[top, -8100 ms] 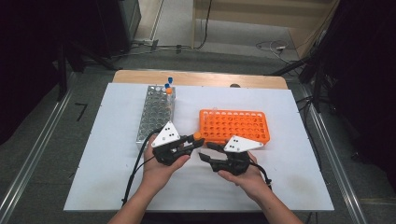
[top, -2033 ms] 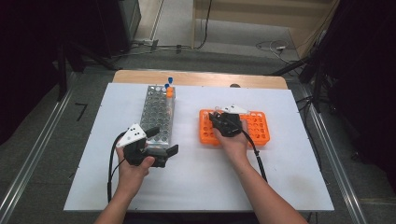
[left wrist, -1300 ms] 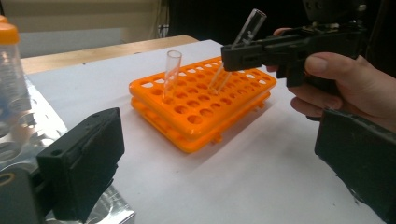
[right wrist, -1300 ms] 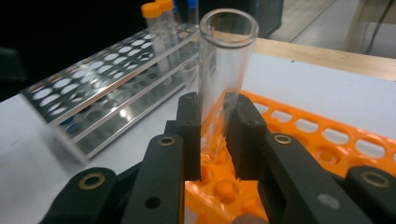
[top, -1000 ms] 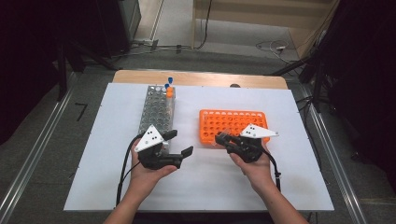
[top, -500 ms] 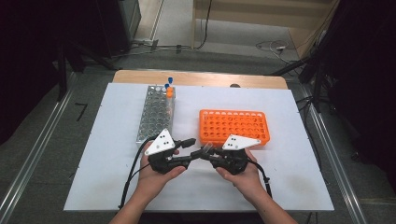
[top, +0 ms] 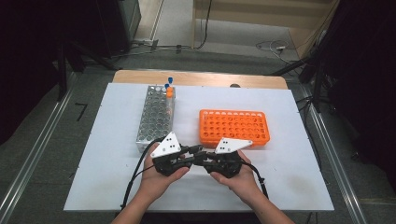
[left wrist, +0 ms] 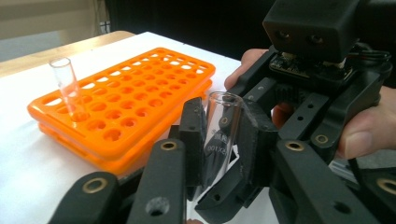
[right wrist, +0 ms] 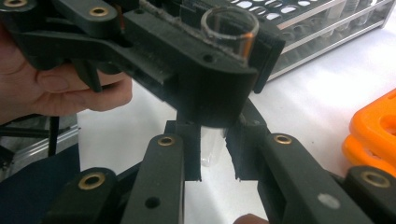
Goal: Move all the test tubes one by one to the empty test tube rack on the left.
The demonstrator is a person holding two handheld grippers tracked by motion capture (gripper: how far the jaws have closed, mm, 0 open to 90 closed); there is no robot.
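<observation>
orange rack (top: 234, 127), clear tube (left wrist: 222, 135), white table (top: 299, 163)

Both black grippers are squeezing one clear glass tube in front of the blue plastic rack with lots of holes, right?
Nearly. Both the left gripper and the right gripper are shut on the one clear glass tube, the left one's jaws having just closed on it. But the plastic rack with many holes is orange, not blue. The high view and the left gripper view show this.

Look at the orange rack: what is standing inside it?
One clear empty tube stands in a corner hole of the orange rack. Other visible holes look empty; its near edge is covered by the tongs.
</observation>
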